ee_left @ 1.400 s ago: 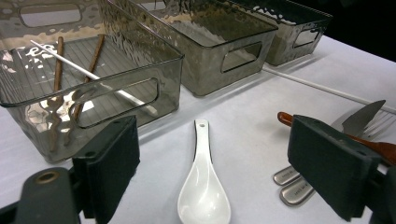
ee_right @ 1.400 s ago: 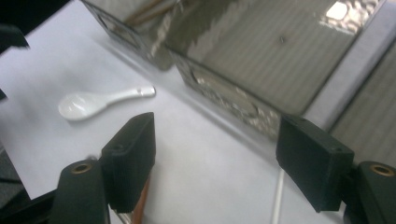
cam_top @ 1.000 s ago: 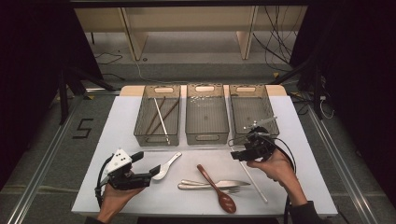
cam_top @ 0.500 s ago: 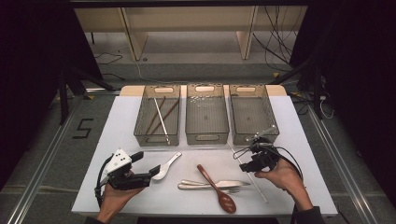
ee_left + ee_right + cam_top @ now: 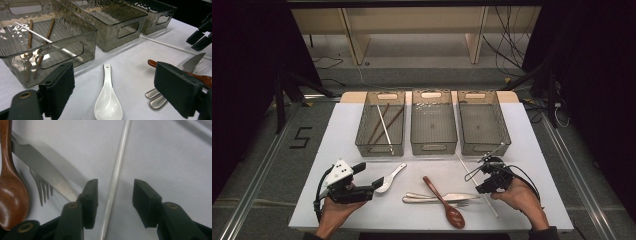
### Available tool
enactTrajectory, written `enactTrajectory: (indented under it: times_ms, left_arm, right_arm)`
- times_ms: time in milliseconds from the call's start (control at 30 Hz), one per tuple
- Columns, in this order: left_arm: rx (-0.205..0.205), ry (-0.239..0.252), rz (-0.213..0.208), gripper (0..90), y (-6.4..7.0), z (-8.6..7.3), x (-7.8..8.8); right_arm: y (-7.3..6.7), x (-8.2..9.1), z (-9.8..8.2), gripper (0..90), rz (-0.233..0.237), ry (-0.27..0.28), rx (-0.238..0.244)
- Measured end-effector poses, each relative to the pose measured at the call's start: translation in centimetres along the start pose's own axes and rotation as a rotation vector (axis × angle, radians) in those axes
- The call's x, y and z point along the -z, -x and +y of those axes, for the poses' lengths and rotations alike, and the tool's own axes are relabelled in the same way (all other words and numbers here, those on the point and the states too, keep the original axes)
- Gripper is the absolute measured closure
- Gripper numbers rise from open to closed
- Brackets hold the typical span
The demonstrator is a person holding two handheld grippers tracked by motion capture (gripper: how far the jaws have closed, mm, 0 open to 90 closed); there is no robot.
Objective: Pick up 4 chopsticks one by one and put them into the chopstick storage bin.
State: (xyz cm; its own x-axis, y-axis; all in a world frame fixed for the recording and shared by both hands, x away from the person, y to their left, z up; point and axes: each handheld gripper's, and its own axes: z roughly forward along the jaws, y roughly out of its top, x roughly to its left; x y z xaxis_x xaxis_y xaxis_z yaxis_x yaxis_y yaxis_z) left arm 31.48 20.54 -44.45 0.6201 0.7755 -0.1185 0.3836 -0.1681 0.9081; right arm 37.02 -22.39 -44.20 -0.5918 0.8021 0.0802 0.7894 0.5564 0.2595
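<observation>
1. Table (image 5: 542, 150), white-topped, carries three smoky clear bins; the left bin (image 5: 380, 125) holds two brown chopsticks and a white one.
2. Right gripper (image 5: 113, 202): jaws have just been closing, not yet pinching the white chopstick (image 5: 117, 170) lying on the table between them.
3. Left gripper (image 5: 112, 95): jaws spread wide, either side of the white spoon (image 5: 108, 105).
4. Wooden spoon (image 5: 444, 202), knife (image 5: 42, 170) and fork (image 5: 41, 187) crowd just beside the chopstick.

Left gripper (image 5: 369, 186) – black jaws, white top plate, black cable; right gripper (image 5: 113, 205) – black, brass-ringed screws.
</observation>
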Motion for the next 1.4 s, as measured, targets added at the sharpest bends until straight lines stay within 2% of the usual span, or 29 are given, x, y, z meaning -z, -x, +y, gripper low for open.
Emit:
enactTrajectory:
  times_ms: [300,533,667,767,1133,1233,1400]
  left_arm:
    - [0.001,0.0,-0.002,16.3,0.0,0.0,0.0]
    - [0.002,0.0,-0.003,16.3,0.1,0.0,0.0]
    - [0.002,0.0,-0.003,16.3,0.1,0.0,0.0]
    - [0.002,-0.001,-0.003,16.3,0.1,0.0,0.0]
    - [0.002,0.0,-0.004,16.3,0.1,0.0,0.0]
    - [0.003,-0.003,-0.005,16.3,0.1,0.0,0.0]
    - [0.002,-0.002,-0.006,16.3,0.1,0.0,0.0]
  right_arm:
    - [-0.4,-0.7,-0.3,68.5,-0.008,-0.053,0.02]
    - [-0.6,-1.1,-0.3,78.6,-0.063,-0.093,0.042]
    - [-0.5,-1.2,-0.2,79.4,-0.064,-0.104,0.041]
    - [-0.4,-1.2,-0.1,80.2,-0.058,-0.118,0.019]
    - [0.1,-1.0,0.0,84.3,-0.086,-0.161,-0.01]
    - [0.6,-0.8,-0.4,84.4,-0.065,-0.168,-0.017]
    - [0.6,-0.8,-0.5,84.5,-0.071,-0.173,0.006]
